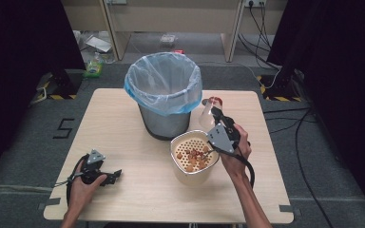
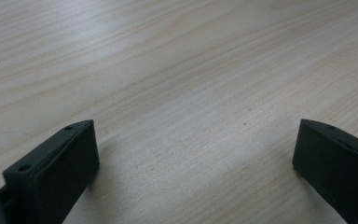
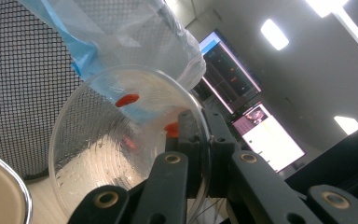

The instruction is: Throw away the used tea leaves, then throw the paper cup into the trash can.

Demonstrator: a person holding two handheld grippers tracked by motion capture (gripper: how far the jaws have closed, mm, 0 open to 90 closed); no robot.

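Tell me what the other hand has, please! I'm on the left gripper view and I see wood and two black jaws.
Observer: The right gripper pinches the rim of a clear plastic cup that is tipped on its side.
Operator: Is anything in it?
Observer: A few red bits stick to its inside.
Operator: What's next to it?
Observer: A mesh bin lined with a blue bag, and a cream bowl whose holed insert holds brownish bits.

Wide-apart hand-held gripper (image 2: 193,163) jaws over bare wooden table (image 2: 177,70)
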